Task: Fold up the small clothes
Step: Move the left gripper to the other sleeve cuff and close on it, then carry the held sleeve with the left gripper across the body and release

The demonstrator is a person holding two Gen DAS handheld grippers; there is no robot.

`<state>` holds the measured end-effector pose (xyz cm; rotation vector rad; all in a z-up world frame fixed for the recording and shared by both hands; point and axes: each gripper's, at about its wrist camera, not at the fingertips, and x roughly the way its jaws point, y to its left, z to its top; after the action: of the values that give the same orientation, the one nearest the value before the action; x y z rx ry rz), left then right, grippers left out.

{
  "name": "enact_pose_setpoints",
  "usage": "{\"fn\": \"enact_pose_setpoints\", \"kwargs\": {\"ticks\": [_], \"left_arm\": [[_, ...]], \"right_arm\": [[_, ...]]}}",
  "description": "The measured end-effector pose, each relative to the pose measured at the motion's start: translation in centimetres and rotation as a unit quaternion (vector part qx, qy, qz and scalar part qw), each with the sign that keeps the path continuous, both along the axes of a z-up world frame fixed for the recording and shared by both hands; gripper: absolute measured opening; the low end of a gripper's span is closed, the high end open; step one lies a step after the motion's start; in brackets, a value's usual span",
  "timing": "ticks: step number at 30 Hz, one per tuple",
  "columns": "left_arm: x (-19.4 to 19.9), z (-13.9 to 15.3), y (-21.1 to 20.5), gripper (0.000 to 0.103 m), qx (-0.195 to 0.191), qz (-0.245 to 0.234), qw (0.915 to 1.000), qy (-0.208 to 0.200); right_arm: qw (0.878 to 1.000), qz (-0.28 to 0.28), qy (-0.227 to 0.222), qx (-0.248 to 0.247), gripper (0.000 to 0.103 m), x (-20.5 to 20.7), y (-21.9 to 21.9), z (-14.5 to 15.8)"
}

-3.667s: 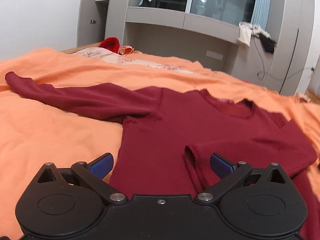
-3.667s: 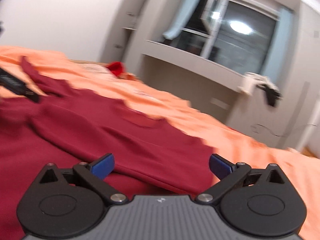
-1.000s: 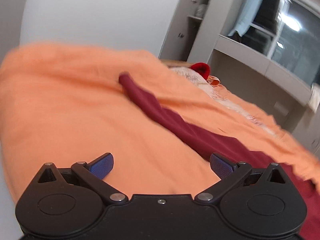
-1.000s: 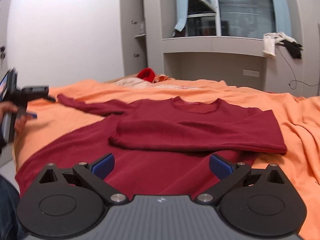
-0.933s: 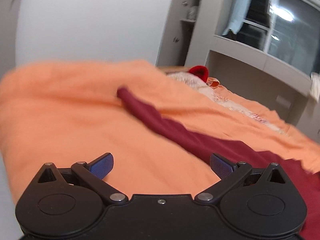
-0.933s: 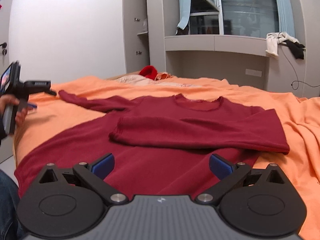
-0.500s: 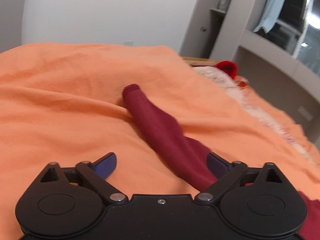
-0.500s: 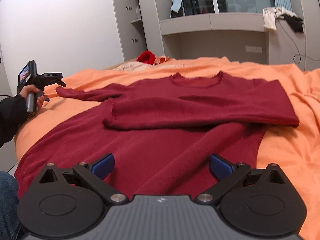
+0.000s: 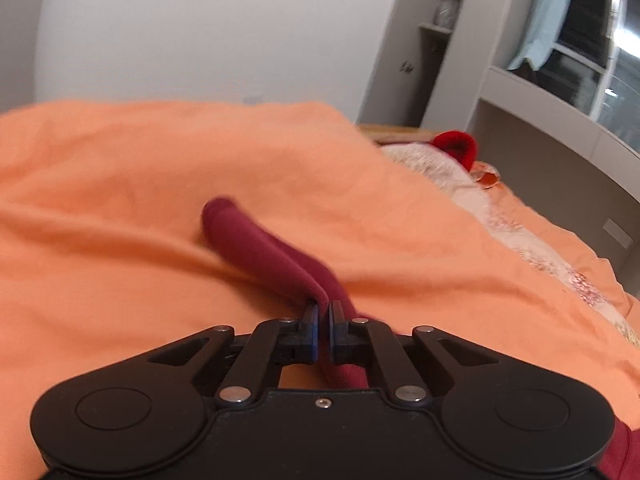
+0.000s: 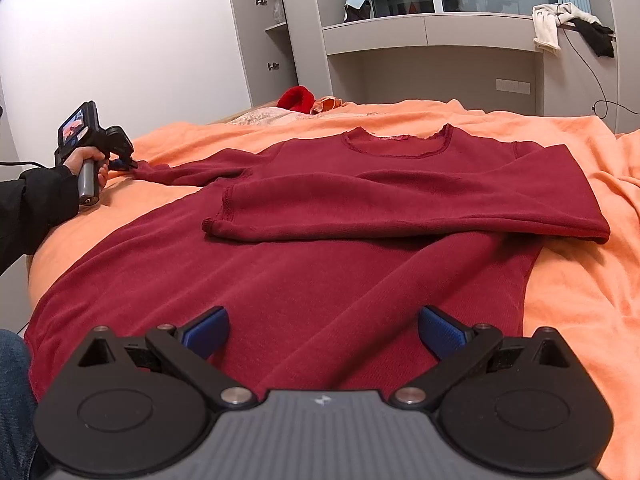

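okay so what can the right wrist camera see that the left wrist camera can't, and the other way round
Only the right wrist view shows the whole maroon top, its right sleeve folded across the chest, the open right gripper, and the hand holding the other tool.

Only the left wrist view shows the left gripper up close: its jaws have just closed, pinching the left sleeve short of the cuff.

Both show that outstretched sleeve, the orange blanket and the red item behind.

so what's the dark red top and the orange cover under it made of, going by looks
Dark red top: looks like a soft matte knit, probably cotton or a blend, with fine ribbing and stitched cuffs; the pinched sleeve bends limply. Orange cover: looks like fuzzy fleece or terry, matte, with soft rumpled folds. The exact fibre of either cannot be told.
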<state>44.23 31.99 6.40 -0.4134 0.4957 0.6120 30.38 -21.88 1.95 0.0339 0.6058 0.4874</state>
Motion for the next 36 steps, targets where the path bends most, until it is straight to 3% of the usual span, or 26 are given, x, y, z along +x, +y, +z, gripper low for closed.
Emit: {"fn": "enact_pose_setpoints", "kwargs": {"ticks": [6, 10, 13, 19, 25, 29, 32, 36], "left_arm": [[-1.3, 3.1, -2.9, 0.003, 0.048, -0.036, 0.9976, -0.035], [-2.4, 5.9, -7.1, 0.003, 0.093, -0.114, 0.9862, -0.076], [-3.8, 7.7, -11.0, 0.003, 0.114, -0.190, 0.9694, -0.106], [-7.0, 9.3, -19.6, 0.003, 0.167, -0.336, 0.9174, -0.133], [-10.3, 6.6, -26.8, 0.003, 0.177, -0.439, 0.8734, -0.116], [-11.9, 2.9, -30.5, 0.004, 0.167, -0.487, 0.8528, -0.085], [-13.1, -0.2, -32.0, 0.007, 0.161, -0.508, 0.8440, -0.063], [-14.4, -2.3, -32.8, 0.013, 0.144, -0.514, 0.8441, -0.054]], "right_arm": [[1.000, 0.002, -0.002, -0.004, 0.103, -0.2, 0.1, 0.0], [1.000, 0.003, -0.003, -0.003, 0.103, -0.3, 0.0, 0.0], [1.000, 0.004, -0.001, 0.004, 0.103, -0.2, -0.1, 0.1], [0.999, -0.032, -0.009, 0.043, 0.103, -0.3, -1.5, 1.1], [0.993, -0.085, -0.029, 0.076, 0.103, -0.2, -3.7, 2.4], [0.991, -0.104, -0.037, 0.077, 0.103, -0.1, -4.7, 2.9], [0.990, -0.109, -0.040, 0.077, 0.103, -0.1, -5.1, 3.0], [0.990, -0.113, -0.045, 0.077, 0.103, -0.2, -5.3, 3.2]]}}
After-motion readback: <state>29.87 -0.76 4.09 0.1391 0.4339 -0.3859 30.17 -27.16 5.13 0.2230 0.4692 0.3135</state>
